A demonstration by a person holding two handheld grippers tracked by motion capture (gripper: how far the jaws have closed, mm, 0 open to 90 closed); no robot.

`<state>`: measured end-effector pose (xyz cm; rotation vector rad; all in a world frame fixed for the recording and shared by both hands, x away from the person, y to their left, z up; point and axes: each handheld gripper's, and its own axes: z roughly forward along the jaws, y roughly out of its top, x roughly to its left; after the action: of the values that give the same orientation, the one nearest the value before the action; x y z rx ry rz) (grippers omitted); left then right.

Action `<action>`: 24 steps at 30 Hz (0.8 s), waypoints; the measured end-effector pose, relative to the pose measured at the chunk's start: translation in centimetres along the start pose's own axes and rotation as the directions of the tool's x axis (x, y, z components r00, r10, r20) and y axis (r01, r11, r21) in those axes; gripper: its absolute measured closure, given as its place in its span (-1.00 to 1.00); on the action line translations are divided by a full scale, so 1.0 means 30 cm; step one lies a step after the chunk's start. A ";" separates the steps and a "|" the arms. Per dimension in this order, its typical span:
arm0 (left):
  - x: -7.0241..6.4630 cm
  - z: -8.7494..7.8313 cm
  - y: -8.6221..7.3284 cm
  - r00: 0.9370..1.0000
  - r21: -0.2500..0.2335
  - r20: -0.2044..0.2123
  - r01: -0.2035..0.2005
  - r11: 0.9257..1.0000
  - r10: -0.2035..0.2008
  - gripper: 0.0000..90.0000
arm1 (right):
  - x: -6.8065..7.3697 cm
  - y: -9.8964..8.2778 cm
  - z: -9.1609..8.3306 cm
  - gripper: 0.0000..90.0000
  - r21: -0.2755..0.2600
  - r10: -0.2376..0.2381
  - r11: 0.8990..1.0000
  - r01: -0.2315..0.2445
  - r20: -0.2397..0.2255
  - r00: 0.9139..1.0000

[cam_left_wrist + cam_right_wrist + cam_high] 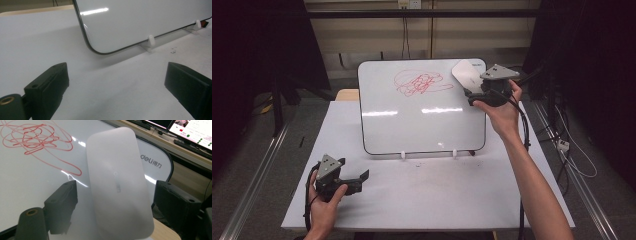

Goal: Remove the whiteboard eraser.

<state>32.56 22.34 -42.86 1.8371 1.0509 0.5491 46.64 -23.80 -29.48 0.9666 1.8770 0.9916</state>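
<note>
The right gripper [113, 202] has its jaws clamped on a pale grey eraser [120, 182], held at the top right corner of the whiteboard [422, 125], just right of the red scribble [421, 83]. To wipe well, it should likely lay the eraser flat and sweep leftward across every loop. The left gripper [116, 82], jaws spread and empty, rests near the table's [432, 200] front left corner.

White flat surface [422, 200]: its near half, from front edge to the board's foot, lies open for passage. The propped white rectangular whiteboard with red scribble [412, 115] blocks the middle toward the far edge. Two small white plastic support clips [151, 41] protrude at its base.
</note>
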 end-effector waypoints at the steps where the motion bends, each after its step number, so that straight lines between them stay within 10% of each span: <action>1: 0.001 0.000 0.000 1.000 0.000 0.002 0.000 1.000 0.000 -0.88 | 0.000 0.006 0.008 -0.52 0.003 -0.010 1.000 0.010 0.006 1.000; 24: 0.002 0.004 -0.002 1.000 0.012 -0.005 -0.004 1.000 0.004 -0.88 | 0.019 0.021 0.089 -0.34 0.093 -0.129 0.988 0.123 0.060 0.990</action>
<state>32.65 22.33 -42.97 1.8494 1.0564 0.5506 48.92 -22.31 -30.11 0.9084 1.9160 0.7978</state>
